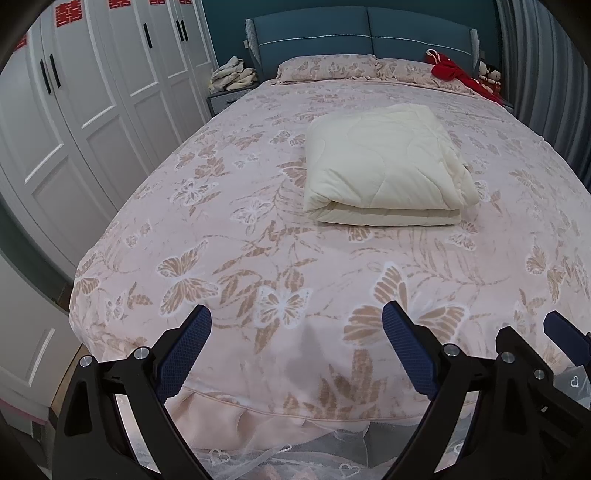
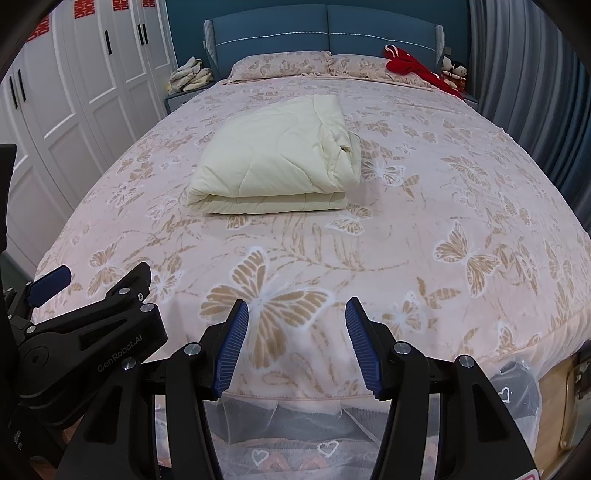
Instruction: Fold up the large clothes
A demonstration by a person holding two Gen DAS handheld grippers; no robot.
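Left wrist view: left gripper (image 1: 295, 325) wide, empty — cream quilt (image 1: 384, 166) lies folded mid-bed (image 1: 221, 229), ahead and to the right, well apart.
Right wrist view: right gripper (image 2: 295, 317) moderately open, empty — quilt ahead and slightly left, folded edge crosswise.
Nearer hand: about equal, hard to judge through the fisheye.

Both wrist cameras sit side by side at the bed's (image 1: 258, 229) foot edge, angled down toward the headboard (image 2: 325, 26); both share the folded quilt (image 2: 273, 158) mid-bed
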